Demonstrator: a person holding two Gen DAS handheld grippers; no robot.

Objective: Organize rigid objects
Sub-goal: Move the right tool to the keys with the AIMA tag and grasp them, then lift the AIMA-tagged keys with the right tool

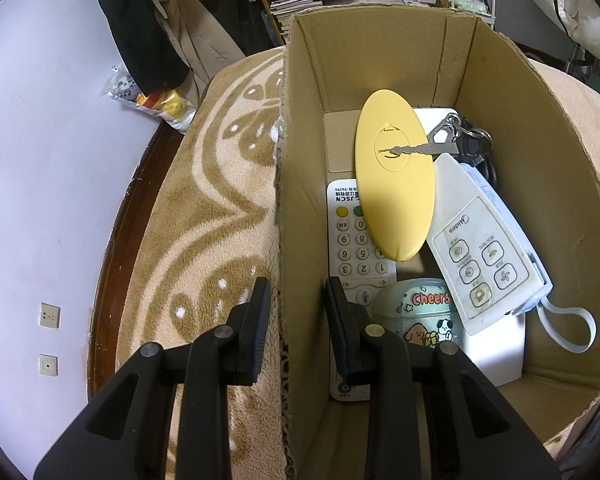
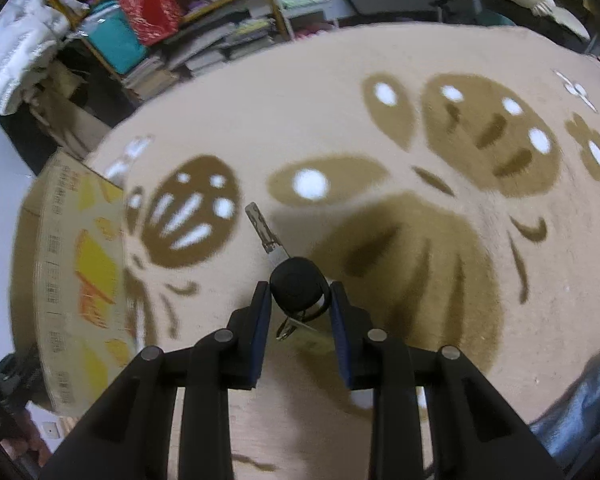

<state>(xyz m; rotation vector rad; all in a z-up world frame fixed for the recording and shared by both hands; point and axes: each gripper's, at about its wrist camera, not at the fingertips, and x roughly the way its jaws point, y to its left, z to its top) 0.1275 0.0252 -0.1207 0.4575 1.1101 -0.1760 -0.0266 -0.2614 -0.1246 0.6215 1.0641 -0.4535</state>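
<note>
Black fingers of the right hand-held gripper (image 2: 298, 300) pinch the round black plastic head of a car key (image 2: 297, 282), its metal blade pointing ahead over the beige patterned fleece blanket (image 2: 440, 240). The grip looks shallow, on a curved fob, so the key could twist or drop short of the brown cardboard box (image 1: 380, 60). That view is smeared, and the small keys dangling beneath are hard to make out.

At the blanket's left side, the left hand-held gripper (image 1: 298, 300) stands fairly wide, straddling the box's near wall without clamping it; a bump could tip the wall. Inside lie a yellow oval plastic case (image 1: 396, 200), white remotes and another key bunch (image 1: 460, 142), partly overlapped.
</note>
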